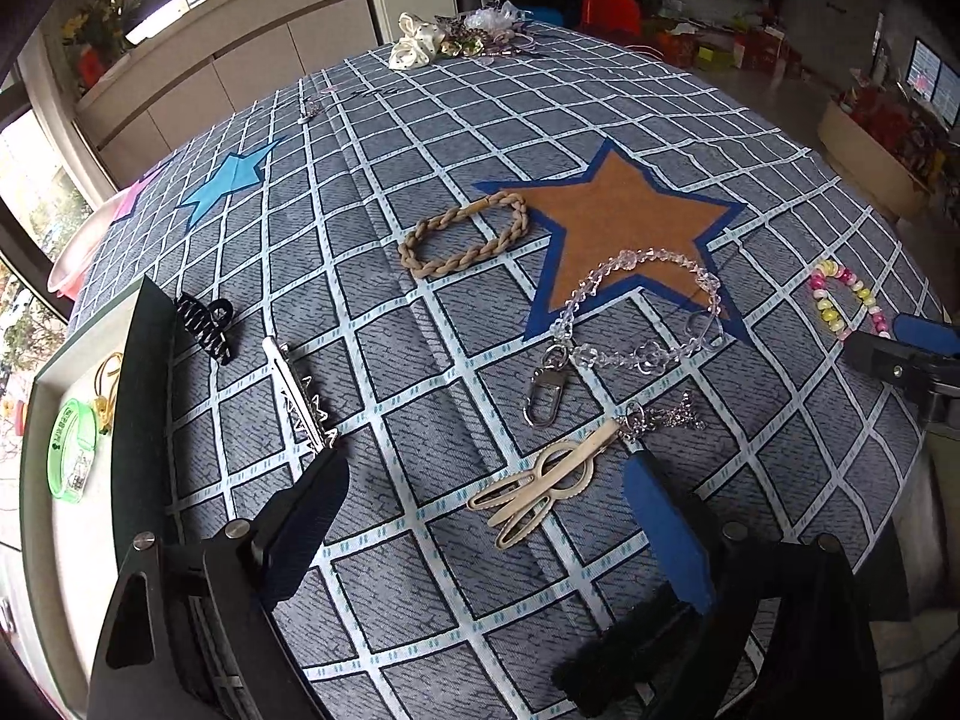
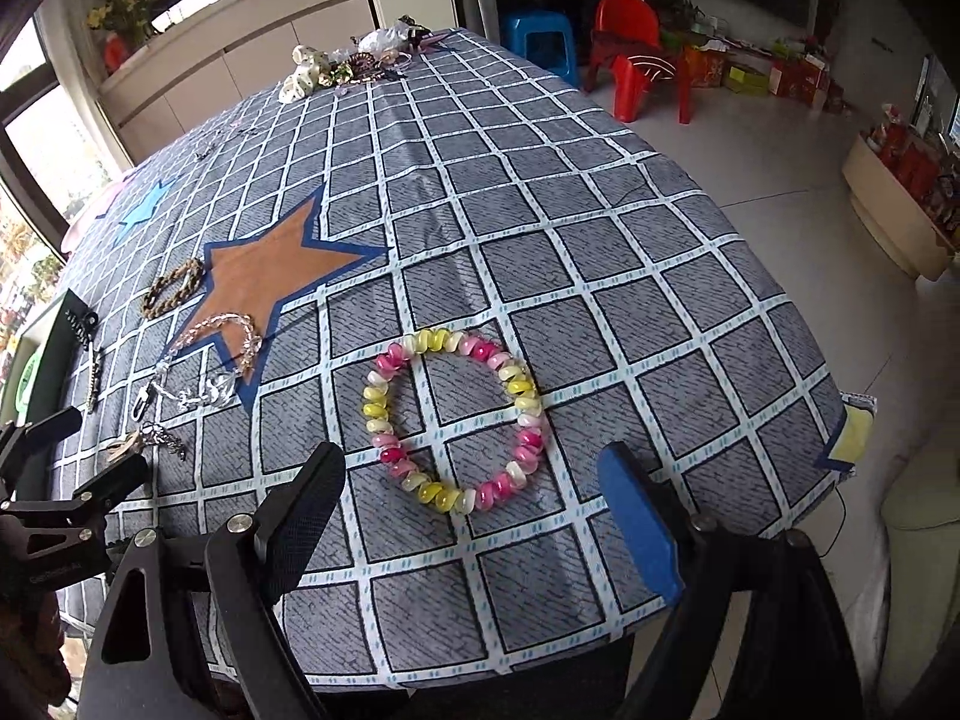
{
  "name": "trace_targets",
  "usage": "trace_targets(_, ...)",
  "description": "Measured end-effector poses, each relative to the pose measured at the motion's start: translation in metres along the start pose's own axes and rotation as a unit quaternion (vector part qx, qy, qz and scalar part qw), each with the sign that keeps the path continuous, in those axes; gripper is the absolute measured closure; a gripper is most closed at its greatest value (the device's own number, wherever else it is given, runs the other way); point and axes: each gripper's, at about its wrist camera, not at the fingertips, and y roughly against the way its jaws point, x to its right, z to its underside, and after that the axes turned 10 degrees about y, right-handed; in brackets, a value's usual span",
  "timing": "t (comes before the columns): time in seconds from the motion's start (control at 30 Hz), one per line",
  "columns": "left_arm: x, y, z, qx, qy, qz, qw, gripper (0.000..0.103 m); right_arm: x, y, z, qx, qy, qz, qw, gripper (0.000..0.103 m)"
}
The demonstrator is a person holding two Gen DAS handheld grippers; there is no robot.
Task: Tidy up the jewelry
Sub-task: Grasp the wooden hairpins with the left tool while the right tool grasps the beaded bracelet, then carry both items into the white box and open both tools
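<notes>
My left gripper (image 1: 486,468) is open and empty, just above the checked cloth, with a cream hair clip (image 1: 543,489) between its fingertips. A silver charm (image 1: 666,417), a clear bead chain with a clasp (image 1: 636,306), a braided tan bracelet (image 1: 465,234), a silver toothed clip (image 1: 300,396) and a black claw clip (image 1: 207,321) lie around it. A box (image 1: 66,480) at the left edge holds a green bangle (image 1: 72,450). My right gripper (image 2: 474,468) is open and empty over a pink and yellow spiral bracelet (image 2: 456,420).
An orange star (image 1: 624,216) and a blue star (image 1: 225,183) are on the cloth. A pile of hair ties and ornaments (image 1: 456,39) sits at the far end. The table edge (image 2: 840,420) drops off at the right, with red chairs (image 2: 636,42) beyond.
</notes>
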Motion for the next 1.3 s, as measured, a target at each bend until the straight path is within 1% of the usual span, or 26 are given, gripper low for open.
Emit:
trace_targets(0.13, 0.0, -0.002, -0.002, -0.002, 0.002, 0.011, 0.9999, 0.005, -0.007, -0.005, -0.002, -0.001, 0.031, 0.02, 0.999, 0.014)
trace_targets(0.2, 0.0, -0.002, -0.003, -0.007, 0.007, 0.029, 0.9995, 0.014, -0.01, -0.006, -0.003, 0.004, 0.043, 0.024, 0.999, 0.014)
trace_targets(0.33, 0.004, 0.001, -0.001, -0.009, 0.003, 0.046, 0.9989, 0.027, -0.011, -0.007, -0.004, 0.007, 0.044, 0.023, 0.999, 0.014)
trace_targets(0.37, 0.005, 0.001, 0.0, -0.009, 0.003, 0.051, 0.9987, 0.032, -0.011, -0.007, -0.004, 0.008, 0.045, 0.023, 0.999, 0.015)
trace_targets(0.43, 0.008, 0.003, 0.001, -0.007, -0.002, 0.053, 0.9986, 0.036, -0.011, -0.007, -0.005, 0.007, 0.047, 0.021, 0.999, 0.017)
trace_targets(0.47, 0.009, 0.003, 0.001, -0.008, -0.004, 0.056, 0.9984, 0.041, -0.012, -0.006, -0.005, 0.008, 0.049, 0.021, 0.999, 0.021)
trace_targets(0.5, 0.011, 0.005, 0.002, -0.007, -0.006, 0.058, 0.9983, 0.049, -0.013, -0.005, -0.005, 0.009, 0.051, 0.02, 0.998, 0.025)
trace_targets(0.57, 0.014, 0.006, 0.003, -0.005, -0.012, 0.062, 0.998, 0.061, -0.016, -0.003, -0.006, 0.01, 0.055, 0.018, 0.998, 0.037)
trace_targets(0.6, 0.014, 0.007, 0.002, -0.006, -0.014, 0.062, 0.9979, 0.065, -0.017, -0.003, -0.006, 0.01, 0.056, 0.017, 0.998, 0.04)
trace_targets(0.63, 0.015, 0.007, 0.002, -0.005, -0.015, 0.063, 0.9979, 0.071, -0.018, -0.002, -0.005, 0.01, 0.057, 0.016, 0.998, 0.045)
trace_targets(0.67, 0.014, 0.007, 0.002, -0.004, -0.016, 0.064, 0.9978, 0.076, -0.018, -0.002, -0.005, 0.011, 0.058, 0.016, 0.998, 0.05)
trace_targets(0.7, 0.013, 0.008, 0.002, -0.006, -0.013, 0.067, 0.9977, 0.076, -0.019, -0.001, -0.004, 0.012, 0.06, 0.015, 0.998, 0.055)
trace_targets(0.73, 0.012, 0.008, 0.002, -0.007, -0.008, 0.07, 0.9975, 0.076, -0.02, 0.0, -0.004, 0.014, 0.061, 0.014, 0.998, 0.066)
trace_targets(0.77, 0.011, 0.008, 0.001, -0.008, -0.004, 0.074, 0.9972, 0.076, -0.02, 0.0, -0.004, 0.014, 0.061, 0.016, 0.998, 0.074)
trace_targets(0.8, 0.009, 0.009, 0.001, -0.009, 0.001, 0.077, 0.997, 0.076, -0.02, 0.001, -0.004, 0.014, 0.061, 0.014, 0.998, 0.076)
trace_targets(0.87, 0.008, 0.012, 0.002, -0.006, 0.006, 0.078, 0.9969, 0.076, -0.02, 0.001, -0.004, 0.016, 0.058, 0.009, 0.998, 0.083)
trace_targets(1.17, 0.003, 0.028, 0.001, 0.009, 0.021, 0.083, 0.9963, 0.076, -0.01, 0.015, -0.005, 0.034, 0.019, -0.047, 0.998, 0.084)
trace_targets(1.3, -0.001, 0.035, 0.001, 0.019, 0.032, 0.077, 0.9963, 0.076, -0.012, 0.02, -0.006, 0.037, 0.013, -0.06, 0.997, 0.084)
